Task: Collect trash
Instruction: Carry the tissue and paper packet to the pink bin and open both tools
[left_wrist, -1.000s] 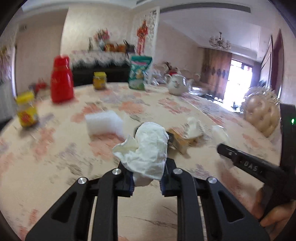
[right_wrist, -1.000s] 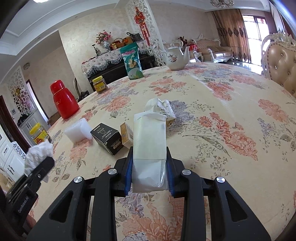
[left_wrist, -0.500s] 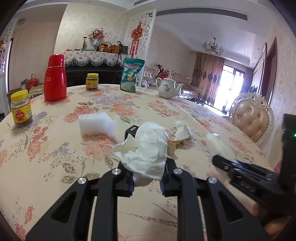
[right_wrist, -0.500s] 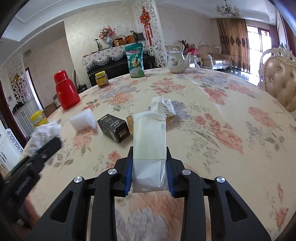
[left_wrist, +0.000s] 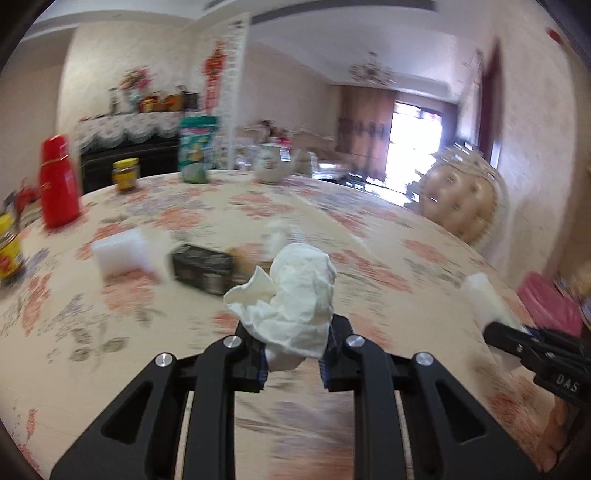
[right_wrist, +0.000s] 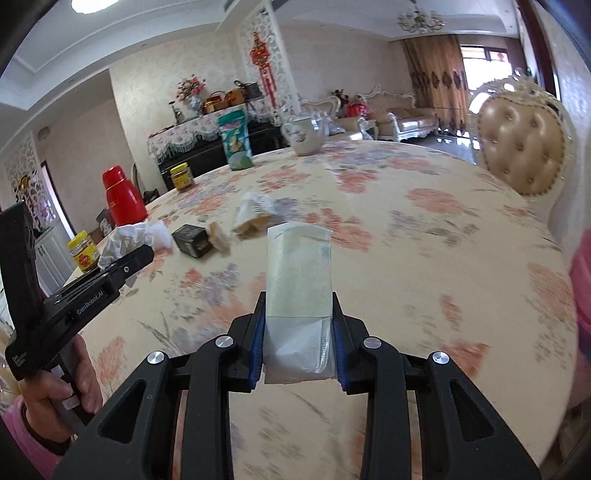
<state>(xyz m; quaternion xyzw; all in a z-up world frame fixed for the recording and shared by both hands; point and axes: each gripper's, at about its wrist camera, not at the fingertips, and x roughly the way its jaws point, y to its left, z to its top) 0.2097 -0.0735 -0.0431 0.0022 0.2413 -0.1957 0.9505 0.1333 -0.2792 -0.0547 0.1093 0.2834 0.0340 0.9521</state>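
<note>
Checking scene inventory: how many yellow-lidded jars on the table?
2. One jar stands at the table's near left edge, behind the left gripper; the other jar stands further back, right of the red thermos. More may be out of frame.

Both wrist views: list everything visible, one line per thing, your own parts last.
crumpled tissue: 1, white, in left gripper
flat packet: 1, whitish, in right gripper
black box: 1, mid-table
foam block: 1, white, left of box
torn carton: 1, white-yellow, beyond box
flask: 1, red, far left
jars: 2, yellow-lidded, left edge
snack bag: 1, green, far side
teapot: 1, white
chair: 1, beige
table: 1, floral cloth
left gripper: black, shut
right gripper: black, shut
hand: 1, pink sleeve
</note>
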